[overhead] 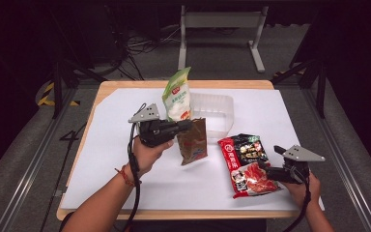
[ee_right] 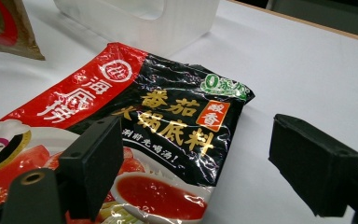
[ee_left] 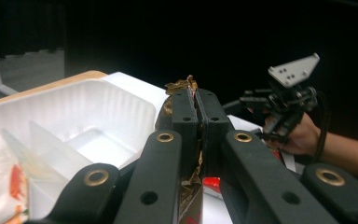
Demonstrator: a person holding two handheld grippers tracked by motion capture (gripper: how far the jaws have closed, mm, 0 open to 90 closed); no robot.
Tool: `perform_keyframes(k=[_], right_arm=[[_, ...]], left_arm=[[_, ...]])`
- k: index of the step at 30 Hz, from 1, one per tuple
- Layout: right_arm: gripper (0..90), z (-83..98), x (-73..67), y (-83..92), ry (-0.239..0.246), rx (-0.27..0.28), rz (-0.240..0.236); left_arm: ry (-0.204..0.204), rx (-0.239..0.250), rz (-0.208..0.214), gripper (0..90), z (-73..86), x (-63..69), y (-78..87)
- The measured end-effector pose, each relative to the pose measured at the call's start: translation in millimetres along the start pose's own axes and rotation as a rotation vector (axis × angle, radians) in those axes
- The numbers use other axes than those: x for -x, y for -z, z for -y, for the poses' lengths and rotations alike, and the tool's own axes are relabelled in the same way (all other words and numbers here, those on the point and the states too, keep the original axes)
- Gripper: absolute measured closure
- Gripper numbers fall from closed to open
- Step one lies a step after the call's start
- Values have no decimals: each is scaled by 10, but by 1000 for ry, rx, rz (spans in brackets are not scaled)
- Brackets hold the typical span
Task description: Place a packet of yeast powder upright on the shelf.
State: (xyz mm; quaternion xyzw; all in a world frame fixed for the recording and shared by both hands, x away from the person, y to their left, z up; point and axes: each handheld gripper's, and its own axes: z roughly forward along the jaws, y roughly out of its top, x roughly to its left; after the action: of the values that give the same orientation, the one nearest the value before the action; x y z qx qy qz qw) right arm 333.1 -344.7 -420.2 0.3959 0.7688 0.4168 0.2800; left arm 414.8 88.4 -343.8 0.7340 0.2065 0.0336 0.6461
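Observation:
My left gripper (overhead: pixel 186 126) is shut on the top edge of a brown snack bag (overhead: pixel 193 141), which hangs off the table just in front of the clear plastic tray (overhead: pixel 222 104). In the left gripper view the jaws pinch the bag's crinkled top (ee_left: pixel 182 86) tightly. A green and white pouch (overhead: pixel 178 94) stands upright in the tray's left part. A red and black soup-base packet (overhead: pixel 245 163) lies flat at the right. My right gripper (overhead: pixel 266 170) rests at that packet's right edge, open, with its fingers (ee_right: pixel 95 161) low over the packet (ee_right: pixel 158 116) and not touching it.
White paper (overhead: pixel 125 169) covers the wooden table. The tray (ee_left: pixel 88 121) has a divider inside and an empty compartment. A metal stand (overhead: pixel 220 21) stands on the floor beyond the table's far edge.

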Motion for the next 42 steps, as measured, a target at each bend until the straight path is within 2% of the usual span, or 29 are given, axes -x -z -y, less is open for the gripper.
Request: perform_keyframes(k=[5, 7, 8, 14, 18, 22, 24, 25, 28, 32, 33, 35, 37, 39, 42], right_arm=[[183, -3, -4, -2, 1, -2, 1], [183, -3, -7, -5, 2, -4, 1], [183, -3, -7, -5, 2, -4, 1], [182, 4, 0, -9, -5, -8, 2], [182, 7, 2, -11, -4, -11, 3], [182, 9, 8, -6, -7, -8, 3], [181, 11, 9, -9, -6, -9, 2], [181, 12, 9, -12, -7, -11, 3], [181, 11, 8, -15, -6, -11, 2], [181, 13, 9, -13, -7, -11, 3], [181, 14, 11, -14, -9, -10, 1], [181, 16, 12, -15, -7, -11, 1], [181, 16, 13, -18, -9, -12, 0], [181, 17, 13, -19, -8, -12, -1], [181, 19, 15, -17, -9, -12, -1]], left_arm=[[9, 33, -27, 878, -54, -2, 38], [3, 40, -54, 878, -84, 6, 46], [15, 48, -55, 878, -99, -1, 46], [31, 100, -133, 878, -248, -91, 71], [35, 106, -205, 878, -346, -160, 16], [59, 122, -237, 878, -411, -246, -18], [65, 123, -248, 877, -425, -268, -34], [65, 122, -272, 877, -443, -289, -71], [68, 122, -290, 876, -462, -317, -125], [46, 118, -353, 876, -526, -339, -209], [57, 122, -351, 876, -543, -355, -234], [38, 114, -381, 876, -579, -374, -284], [40, 107, -391, 876, -608, -388, -335], [8, 89, -435, 875, -650, -401, -411], [18, 79, -466, 875, -686, -455, -501]])
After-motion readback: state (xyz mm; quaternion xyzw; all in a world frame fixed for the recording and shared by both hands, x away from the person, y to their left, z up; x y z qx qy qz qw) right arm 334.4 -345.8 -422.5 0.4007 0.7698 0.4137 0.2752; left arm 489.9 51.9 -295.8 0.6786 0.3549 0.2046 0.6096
